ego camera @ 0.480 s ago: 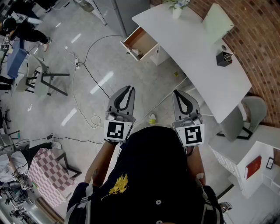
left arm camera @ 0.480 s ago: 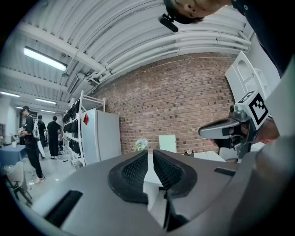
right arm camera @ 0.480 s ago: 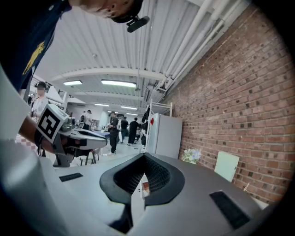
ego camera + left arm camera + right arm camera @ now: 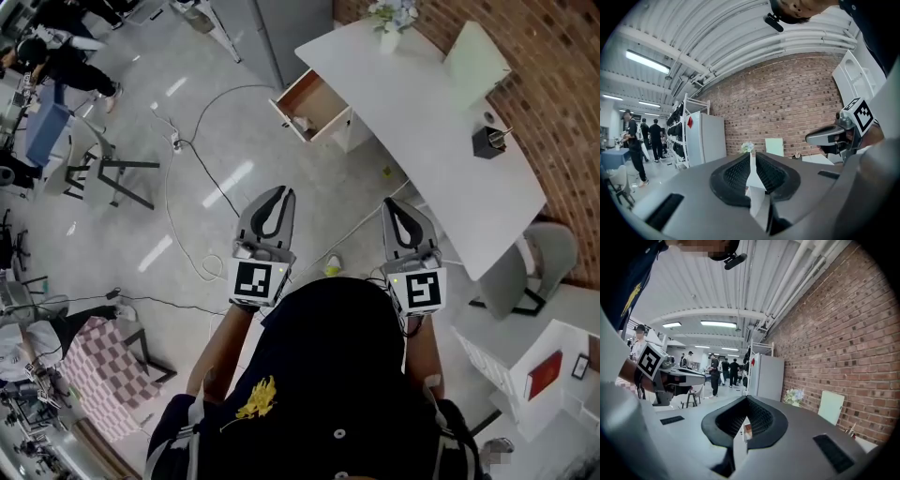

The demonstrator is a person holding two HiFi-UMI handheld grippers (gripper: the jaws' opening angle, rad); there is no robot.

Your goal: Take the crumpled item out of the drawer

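Head view: left gripper (image 4: 278, 193) and right gripper (image 4: 395, 203) are held side by side. The open drawer (image 4: 314, 94) of the white table (image 4: 422, 122) lies well ahead of both jaw pairs. The crumpled item (image 4: 300, 123) sits inside it, at the edge nearest the jaws; it is small and its detail is unclear.
Left gripper view: jaws pressed together, nothing between them.
Right gripper view: jaws closed tip to tip, empty.

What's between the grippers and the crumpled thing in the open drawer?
Nothing visible. Only bare floor separates the shut, empty left gripper and right gripper from the drawer; it's open, crumpled item exposed inside. The floor cable runs off to the left.
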